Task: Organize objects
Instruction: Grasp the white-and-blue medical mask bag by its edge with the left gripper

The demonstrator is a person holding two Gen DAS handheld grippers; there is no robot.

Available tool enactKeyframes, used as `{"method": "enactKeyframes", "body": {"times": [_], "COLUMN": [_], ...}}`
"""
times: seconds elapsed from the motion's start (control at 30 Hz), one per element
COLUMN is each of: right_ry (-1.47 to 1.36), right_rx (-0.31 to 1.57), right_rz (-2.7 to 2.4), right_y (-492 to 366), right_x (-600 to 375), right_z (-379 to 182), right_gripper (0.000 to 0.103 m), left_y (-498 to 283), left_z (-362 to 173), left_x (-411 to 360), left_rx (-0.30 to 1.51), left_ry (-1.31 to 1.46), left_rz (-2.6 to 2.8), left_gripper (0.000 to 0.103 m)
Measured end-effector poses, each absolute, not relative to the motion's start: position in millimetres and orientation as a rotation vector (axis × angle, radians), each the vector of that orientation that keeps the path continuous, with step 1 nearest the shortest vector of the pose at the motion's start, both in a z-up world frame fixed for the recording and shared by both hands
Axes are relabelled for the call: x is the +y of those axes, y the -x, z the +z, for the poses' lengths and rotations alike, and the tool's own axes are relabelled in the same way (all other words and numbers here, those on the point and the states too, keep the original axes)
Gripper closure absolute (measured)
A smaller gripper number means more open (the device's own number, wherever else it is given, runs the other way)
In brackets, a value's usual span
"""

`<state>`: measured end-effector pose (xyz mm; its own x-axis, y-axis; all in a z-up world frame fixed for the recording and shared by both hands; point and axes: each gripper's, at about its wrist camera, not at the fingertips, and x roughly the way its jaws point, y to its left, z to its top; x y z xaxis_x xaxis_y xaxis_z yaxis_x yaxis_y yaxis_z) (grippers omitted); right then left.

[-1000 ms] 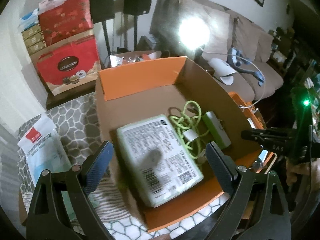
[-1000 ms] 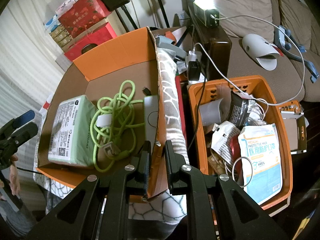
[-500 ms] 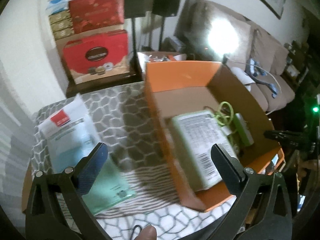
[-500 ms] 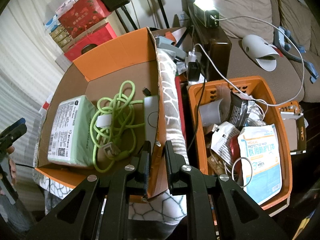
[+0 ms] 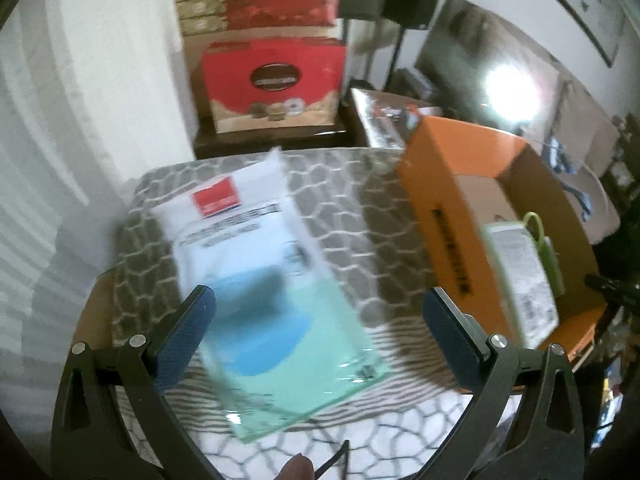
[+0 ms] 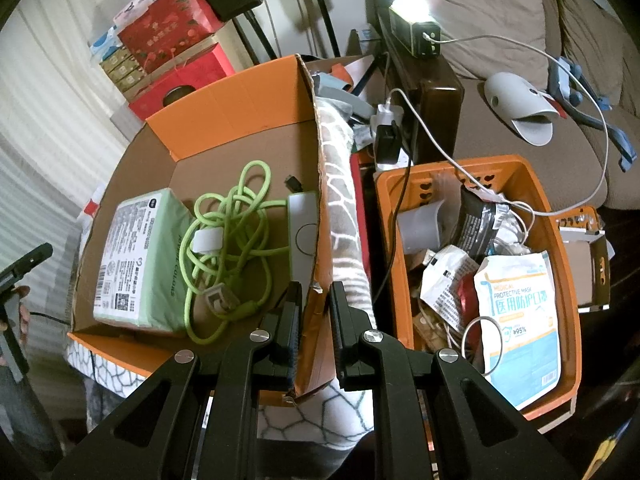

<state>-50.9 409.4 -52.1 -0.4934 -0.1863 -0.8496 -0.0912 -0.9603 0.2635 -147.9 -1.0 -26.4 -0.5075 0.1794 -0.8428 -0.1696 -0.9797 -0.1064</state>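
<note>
My left gripper (image 5: 318,320) is open and empty, hovering over a flat white and teal mask packet (image 5: 264,280) that lies on the patterned tablecloth (image 5: 352,216). The orange cardboard box (image 5: 440,216) stands to its right. In the right wrist view my right gripper (image 6: 314,304) is shut on the box's right wall (image 6: 318,184). The box holds a green tissue pack (image 6: 138,256), a tangled green cable (image 6: 236,232) and a grey power bank (image 6: 302,240).
An orange plastic basket (image 6: 560,248) full of packets and cables stands right of the box. Red gift boxes (image 5: 272,76) are stacked behind the table. A sofa (image 6: 500,20) with a lit lamp (image 6: 414,4) lies beyond.
My left gripper has swung left, from over the box and its tissue pack to over the mask packet on the cloth. My right gripper has stayed put on the box wall.
</note>
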Motion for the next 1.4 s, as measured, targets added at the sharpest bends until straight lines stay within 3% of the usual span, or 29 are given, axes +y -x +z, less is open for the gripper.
{"method": "enactKeyframes", "body": {"times": [0.27,0.6,0.77,0.93,1.1,1.17,1.4], "right_ry": [-1.552,-1.553,-1.554,-1.554,-1.555,-1.556,-1.554], "right_rx": [-0.429,-0.425,-0.425,-0.426,-0.421,-0.42,-0.422], "right_rz": [-2.633,-2.634,-2.635,-2.636,-2.636,-2.636,-2.637], "right_y": [51,50,50,50,50,50,50], "right_x": [409,408,408,409,409,411,409], "right_z": [-52,-52,-52,-53,-53,-53,-53], "right_gripper": [0.091,0.091,0.09,0.091,0.091,0.09,0.09], "left_y": [168,192,194,200,206,208,217], "left_z": [-53,-122,-131,-129,-129,-129,-126], "left_x": [-54,-111,-120,-112,-105,-104,-79], "left_rx": [-0.159,-0.659,-0.765,-0.75,-0.713,-0.731,-0.789], "left_ry": [1.584,1.739,1.705,1.692,1.701,1.692,1.6], "left_rz": [2.545,2.204,2.133,2.085,2.082,2.058,1.933], "left_gripper": [0.0,0.0,0.003,0.016,0.043,0.05,0.052]}}
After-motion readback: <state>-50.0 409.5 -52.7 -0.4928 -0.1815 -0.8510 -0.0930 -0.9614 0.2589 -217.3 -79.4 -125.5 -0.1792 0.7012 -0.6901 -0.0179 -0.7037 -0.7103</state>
